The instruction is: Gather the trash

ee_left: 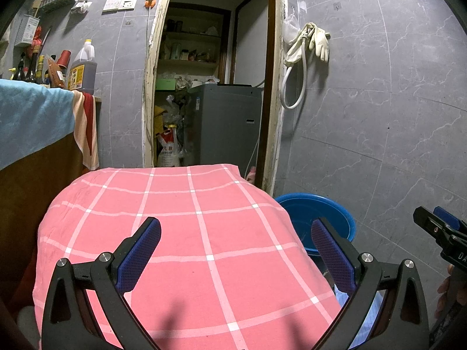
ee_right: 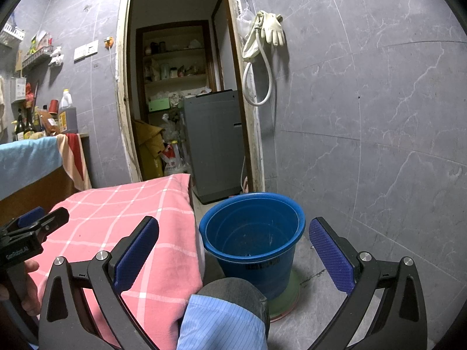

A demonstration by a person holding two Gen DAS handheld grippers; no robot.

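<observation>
The left gripper (ee_left: 235, 245) hangs with its jaws spread wide and nothing between them, over a pink checked cloth (ee_left: 186, 233) that covers a surface whose shape stays hidden. The right gripper (ee_right: 233, 243) is just as wide and bare, pointing at a blue bucket (ee_right: 254, 233) on the floor just beside the cloth. No trash can be made out on the cloth. The bucket's bottom is dim and hard to read. In the left view the cloth hides most of the bucket (ee_left: 321, 218).
</observation>
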